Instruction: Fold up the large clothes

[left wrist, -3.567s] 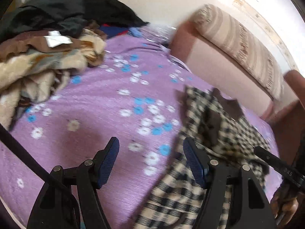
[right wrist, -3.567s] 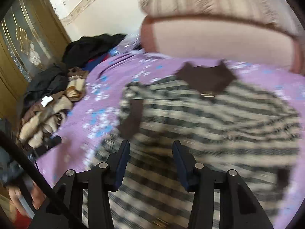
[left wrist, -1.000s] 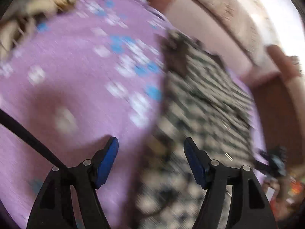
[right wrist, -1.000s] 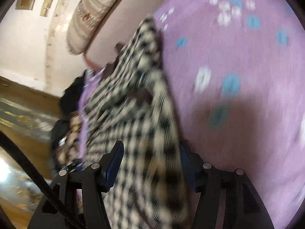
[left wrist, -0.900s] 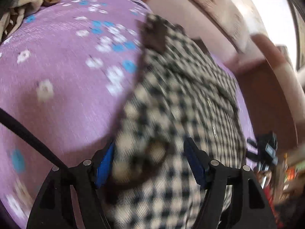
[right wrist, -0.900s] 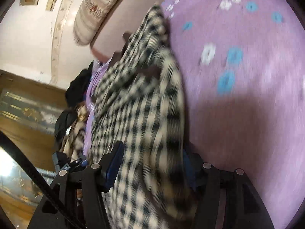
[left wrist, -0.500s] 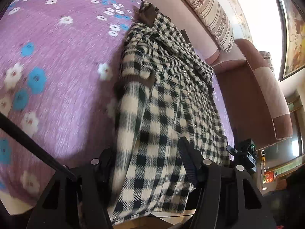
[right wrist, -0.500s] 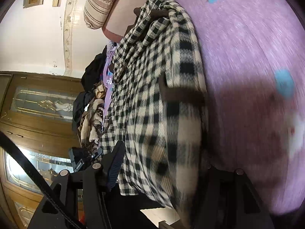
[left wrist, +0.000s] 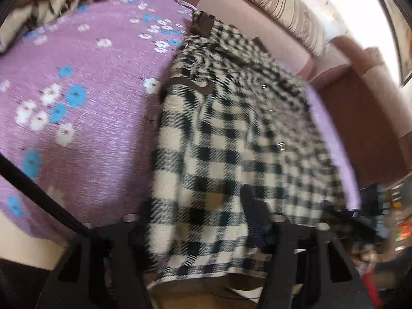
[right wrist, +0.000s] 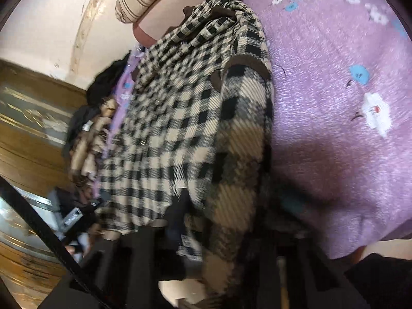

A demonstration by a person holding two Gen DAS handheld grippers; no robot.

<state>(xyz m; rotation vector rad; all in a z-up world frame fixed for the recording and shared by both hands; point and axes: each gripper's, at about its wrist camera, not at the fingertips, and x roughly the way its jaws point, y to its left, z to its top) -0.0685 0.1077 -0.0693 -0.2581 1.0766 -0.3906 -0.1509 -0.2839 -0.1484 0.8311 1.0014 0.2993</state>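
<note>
**Both jaws gripping the checked shirt at the bed's edge**

We see the left gripper [left wrist: 198,221] with its jaws closed on the hem of the checked shirt [left wrist: 231,128], the cloth filling the narrow gap between them and hanging down below. The right gripper [right wrist: 226,221] likewise has its jaws clamped on a thick fold of the same shirt at its own corner of the hem. Ahead of both pairs of jaws the shirt lies stretched out on the purple flowered bedspread [left wrist: 90,97], its brown collar [right wrist: 206,13] at the far end near the striped bolster [left wrist: 278,7]. Off to the left of the left jaws we make out a pile of clothes [left wrist: 51,5]. The frames are blurred.
</note>
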